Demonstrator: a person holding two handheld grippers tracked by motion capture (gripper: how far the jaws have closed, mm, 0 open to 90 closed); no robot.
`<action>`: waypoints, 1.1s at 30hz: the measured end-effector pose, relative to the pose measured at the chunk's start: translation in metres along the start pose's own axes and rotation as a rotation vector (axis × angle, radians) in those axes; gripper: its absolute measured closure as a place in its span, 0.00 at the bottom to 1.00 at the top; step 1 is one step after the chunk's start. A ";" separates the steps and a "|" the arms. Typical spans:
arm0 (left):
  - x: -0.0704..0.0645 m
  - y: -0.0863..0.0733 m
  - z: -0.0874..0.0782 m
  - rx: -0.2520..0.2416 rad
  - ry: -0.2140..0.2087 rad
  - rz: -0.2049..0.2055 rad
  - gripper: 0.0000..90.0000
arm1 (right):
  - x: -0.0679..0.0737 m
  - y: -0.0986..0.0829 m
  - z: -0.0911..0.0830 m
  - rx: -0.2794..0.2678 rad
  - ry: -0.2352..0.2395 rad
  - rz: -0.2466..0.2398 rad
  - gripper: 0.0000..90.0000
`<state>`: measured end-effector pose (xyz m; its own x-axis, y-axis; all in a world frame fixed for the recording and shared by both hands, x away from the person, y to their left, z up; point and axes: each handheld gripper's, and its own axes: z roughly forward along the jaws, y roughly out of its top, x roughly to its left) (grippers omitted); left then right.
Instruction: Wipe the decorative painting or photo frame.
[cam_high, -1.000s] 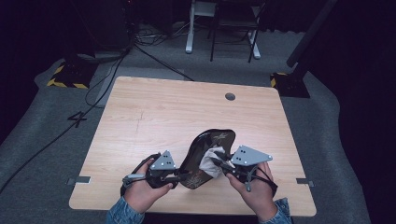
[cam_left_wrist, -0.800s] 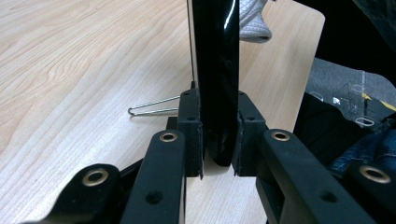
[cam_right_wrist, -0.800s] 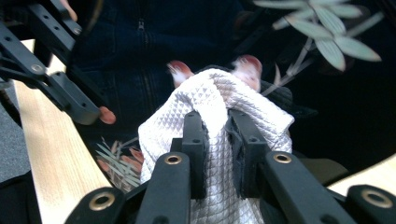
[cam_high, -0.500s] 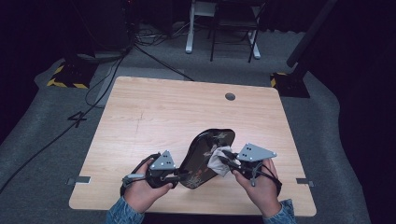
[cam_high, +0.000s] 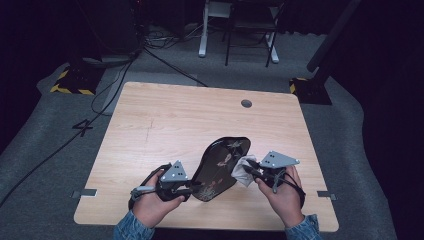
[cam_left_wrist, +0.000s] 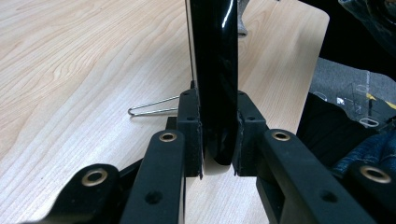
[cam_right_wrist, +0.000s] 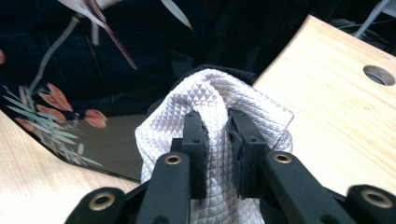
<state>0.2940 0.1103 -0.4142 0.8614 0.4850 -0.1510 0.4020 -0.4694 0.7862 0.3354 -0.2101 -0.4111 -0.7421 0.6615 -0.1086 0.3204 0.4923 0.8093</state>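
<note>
Gleaming black lacquered oval tray meets a quilted white cloth.

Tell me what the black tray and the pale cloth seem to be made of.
The black tray looks like lacquered wood or glossy plastic: its dark surface mirrors light sharply, and the leaf and flower decoration looks painted on. Which of the two it is, the look leaves open. The pale cloth looks like a woven textile, perhaps microfibre, going by its fine diamond-grid weave and soft folds.
</note>
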 end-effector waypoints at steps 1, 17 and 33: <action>0.000 0.000 0.000 -0.001 0.000 -0.001 0.86 | -0.001 -0.001 0.000 0.004 -0.004 0.000 0.87; 0.006 -0.003 -0.001 -0.009 0.017 -0.034 0.87 | 0.004 0.007 -0.017 -0.014 -0.013 -0.013 0.87; 0.006 -0.002 -0.001 -0.010 0.013 -0.033 0.87 | 0.056 0.032 -0.020 -0.089 0.068 -0.159 0.87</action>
<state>0.2976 0.1147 -0.4163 0.8435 0.5097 -0.1696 0.4272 -0.4450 0.7871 0.2926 -0.1690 -0.3792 -0.8180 0.5384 -0.2023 0.1453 0.5337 0.8331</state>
